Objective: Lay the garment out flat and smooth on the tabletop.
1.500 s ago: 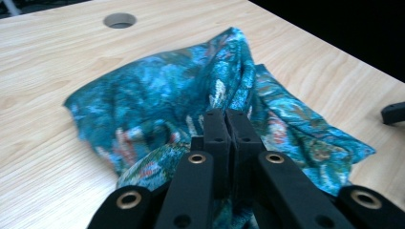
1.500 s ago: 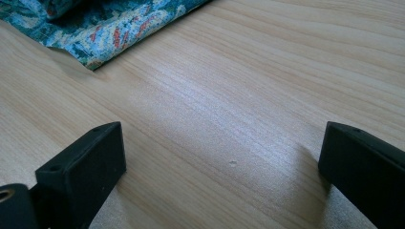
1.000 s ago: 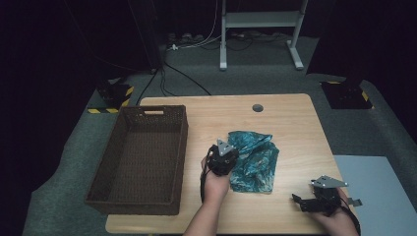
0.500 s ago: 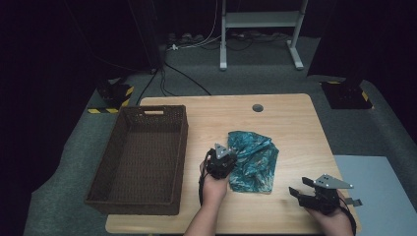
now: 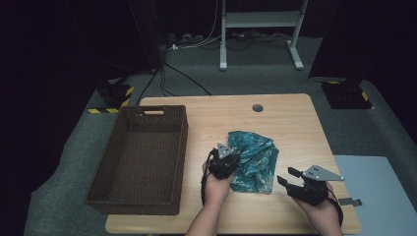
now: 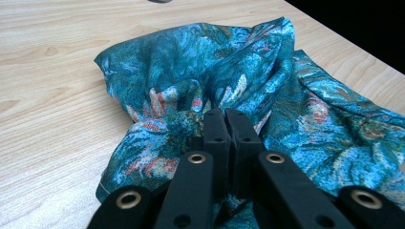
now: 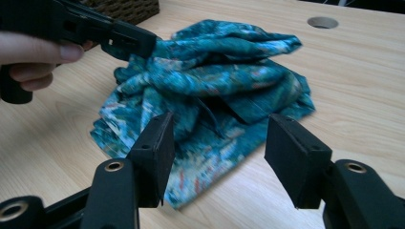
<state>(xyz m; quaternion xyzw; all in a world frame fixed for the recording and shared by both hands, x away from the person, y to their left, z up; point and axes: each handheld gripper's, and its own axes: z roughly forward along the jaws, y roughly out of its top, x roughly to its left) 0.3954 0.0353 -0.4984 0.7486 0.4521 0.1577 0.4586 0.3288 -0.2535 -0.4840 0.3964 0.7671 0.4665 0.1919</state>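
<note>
My left gripper [image 6: 224,125] has its jaws pressed together, pinching a fold at the left edge of the teal patterned cloth [image 5: 255,157]. My right gripper [image 7: 217,148] has its jaws spread wide, holding nothing, just near the cloth's near right corner. The cloth lies crumpled in a heap on the wooden table [image 5: 295,123], right of the wicker basket [image 5: 142,162].

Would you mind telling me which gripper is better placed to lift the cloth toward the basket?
The left gripper: its jaws are shut on the teal cloth and it sits nearer the basket. The right gripper is open, short of the cloth's near edge.
</note>
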